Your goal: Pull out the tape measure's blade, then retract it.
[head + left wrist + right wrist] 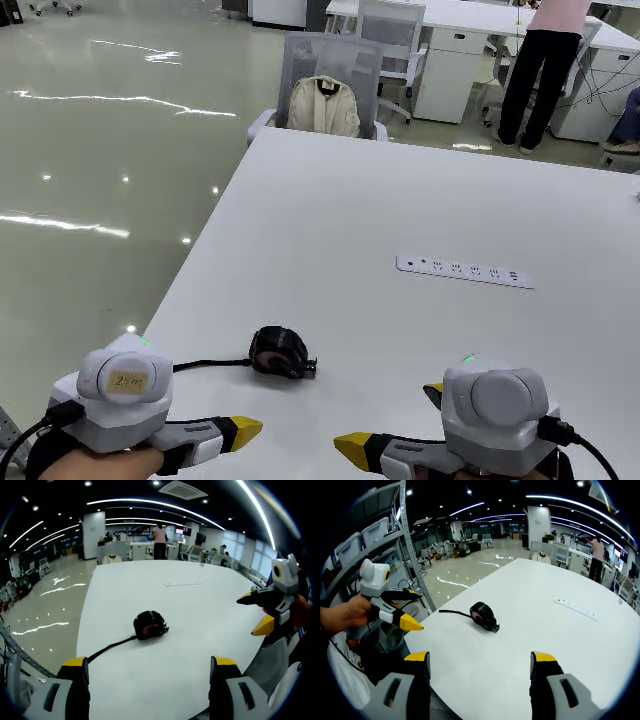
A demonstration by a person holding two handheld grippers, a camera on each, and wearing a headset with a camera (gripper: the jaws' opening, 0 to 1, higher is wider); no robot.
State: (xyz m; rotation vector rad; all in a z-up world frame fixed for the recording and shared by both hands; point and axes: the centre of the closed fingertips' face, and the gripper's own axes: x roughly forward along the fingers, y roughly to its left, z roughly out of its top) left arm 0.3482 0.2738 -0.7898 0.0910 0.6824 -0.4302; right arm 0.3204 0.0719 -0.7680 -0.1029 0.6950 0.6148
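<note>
Lying on the smooth white tabletop (pixel 400 200), the rounded black tape measure (pixel 281 352) trails a thin black strap (pixel 210 364); the left gripper (pixel 150 664) and right gripper (pixel 480 658), yellow-tipped, both gape wide, gripping nothing, near it.

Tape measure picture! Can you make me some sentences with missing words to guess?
1. The tape measure lies on a ____ table.
2. The left gripper and the right gripper both stand ____, holding nothing.
3. The tips of both grippers are coloured ____.
Missing words: white; open; yellow.
</note>
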